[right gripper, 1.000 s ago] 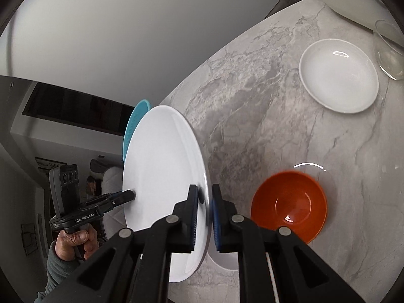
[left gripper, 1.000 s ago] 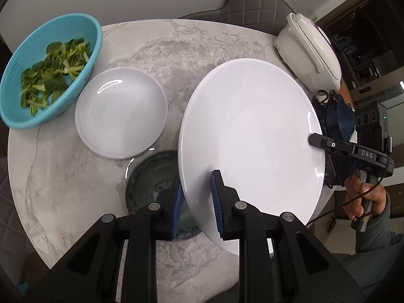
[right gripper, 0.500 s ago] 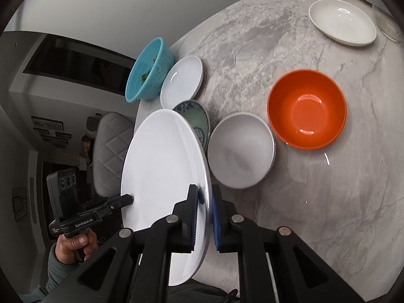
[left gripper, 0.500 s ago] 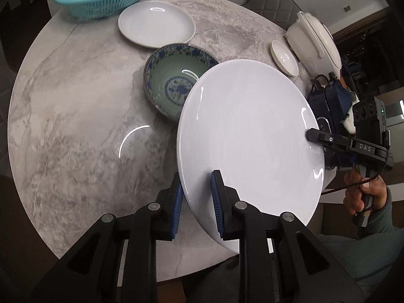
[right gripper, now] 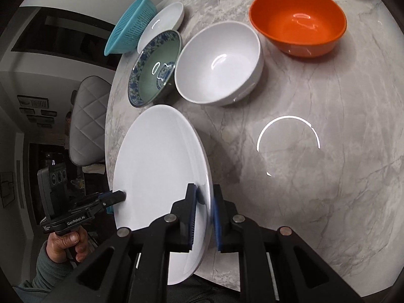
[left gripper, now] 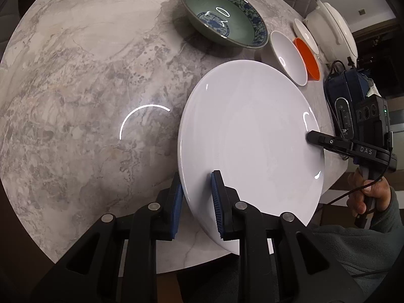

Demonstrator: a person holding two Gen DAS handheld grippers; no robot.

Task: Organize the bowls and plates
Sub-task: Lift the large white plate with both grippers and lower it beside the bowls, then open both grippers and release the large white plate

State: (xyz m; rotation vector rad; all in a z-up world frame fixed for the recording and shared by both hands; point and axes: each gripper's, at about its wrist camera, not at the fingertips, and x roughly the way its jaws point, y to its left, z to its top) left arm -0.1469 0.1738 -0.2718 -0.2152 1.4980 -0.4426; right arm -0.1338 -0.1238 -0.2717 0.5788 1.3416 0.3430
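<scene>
We hold the large white plate (left gripper: 248, 146) by opposite rims, tilted just above the near edge of the marble bench (left gripper: 83, 83). The left hand-held gripper (left gripper: 195, 202) is clenched on one rim, the right hand-held gripper (right gripper: 203, 212) on the other. Over the last second we have carried the plate down and toward us, away from the blue basket (right gripper: 127, 29) and small plate (right gripper: 161, 24). The patterned bowl (right gripper: 154, 69), white bowl (right gripper: 218, 63) and orange bowl (right gripper: 298, 21) now sit beyond it. We judge it is about to be set down here.
</scene>
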